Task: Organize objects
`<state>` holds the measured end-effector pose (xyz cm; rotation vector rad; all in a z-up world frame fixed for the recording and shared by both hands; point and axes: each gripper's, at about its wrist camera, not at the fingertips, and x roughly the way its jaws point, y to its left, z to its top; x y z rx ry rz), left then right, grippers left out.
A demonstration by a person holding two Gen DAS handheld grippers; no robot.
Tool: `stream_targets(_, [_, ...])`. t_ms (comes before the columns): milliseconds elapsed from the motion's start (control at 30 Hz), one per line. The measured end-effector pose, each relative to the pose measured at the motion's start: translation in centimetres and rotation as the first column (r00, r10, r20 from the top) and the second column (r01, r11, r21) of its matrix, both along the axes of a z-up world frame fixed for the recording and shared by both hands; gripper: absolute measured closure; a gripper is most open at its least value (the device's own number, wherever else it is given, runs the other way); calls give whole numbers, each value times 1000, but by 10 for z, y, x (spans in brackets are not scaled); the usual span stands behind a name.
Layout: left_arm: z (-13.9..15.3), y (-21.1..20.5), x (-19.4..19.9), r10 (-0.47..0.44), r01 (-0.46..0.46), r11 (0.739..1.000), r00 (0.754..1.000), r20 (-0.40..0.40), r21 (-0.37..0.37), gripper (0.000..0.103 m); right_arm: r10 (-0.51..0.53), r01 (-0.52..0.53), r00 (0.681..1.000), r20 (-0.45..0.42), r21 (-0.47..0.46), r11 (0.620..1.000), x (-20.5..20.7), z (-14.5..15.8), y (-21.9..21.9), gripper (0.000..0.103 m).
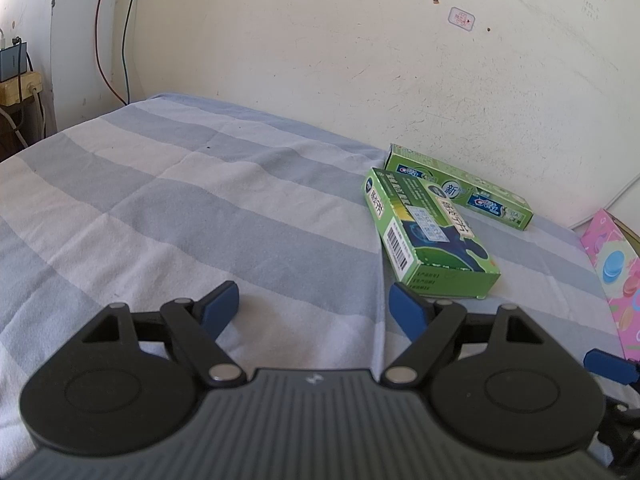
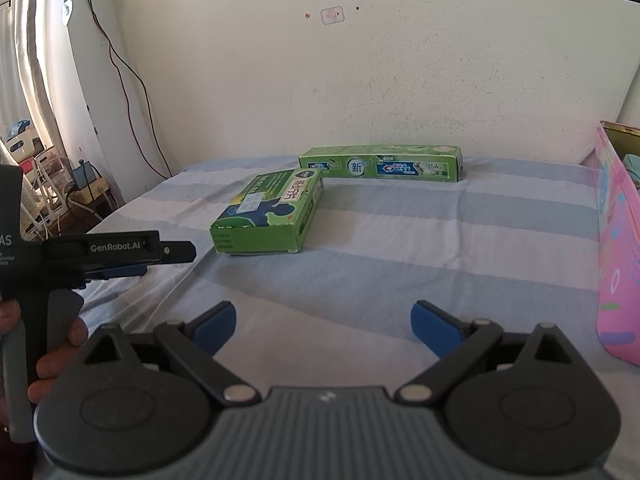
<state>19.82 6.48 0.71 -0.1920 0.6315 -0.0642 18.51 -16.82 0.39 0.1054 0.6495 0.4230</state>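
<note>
In the left wrist view, loose cables (image 1: pixel 110 40) hang down the scuffed cream wall (image 1: pixel 320 40) at the upper left. A soft woven cloth in pale blue and white stripes (image 1: pixel 180 200), lightly creased, covers the surface. At bottom centre the left gripper (image 1: pixel 314 308) holds its blue-padded fingers (image 1: pixel 220 306) apart over bare cloth, with nothing between them. Right of centre lies a flat, squat green cardboard box (image 1: pixel 432 236) with a barcode on its near side; its long axis runs from upper left to lower right. Touching its far corner, a long slim green toothpaste carton (image 1: pixel 460 188) lies beside the wall, slanting the same way. A glossy pink patterned box (image 1: pixel 612 272) is cut off by the right edge.

In the right wrist view, a hand (image 2: pixel 60 344) at lower left grips the other tool's handle; only part of it shows. The squat box sits at centre left with its long axis running away from the camera, and the carton lies crosswise behind it. The right gripper (image 2: pixel 324 324) has its fingers (image 2: pixel 436 328) spread wide and empty. The printing on both packs is too small to read.
</note>
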Motion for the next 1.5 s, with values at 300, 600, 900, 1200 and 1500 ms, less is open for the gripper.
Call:
stream_targets(300, [0, 1, 0, 0, 0, 1000, 1000, 0, 1, 19, -2, 2, 1000, 2, 4, 1000, 0, -1, 0, 5])
stream_targets(600, [2, 29, 2, 82, -82, 988, 997, -5, -129, 20, 75, -76, 995, 71, 20, 997, 20, 10, 23, 0])
stream_targets(900, [10, 49, -4, 281, -276, 956, 959, 38, -98, 20, 117, -118, 993, 28, 22, 993, 79, 13, 89, 0])
stream_targets(1200, [4, 63, 8, 319, -318, 942, 948, -1, -108, 20, 103, -68, 992, 78, -366, 928, 95, -14, 155, 1])
stream_targets(1500, [3, 57, 3, 303, -301, 949, 953, 3, -95, 19, 5, -14, 999, -50, -198, 980, 123, -17, 123, 11])
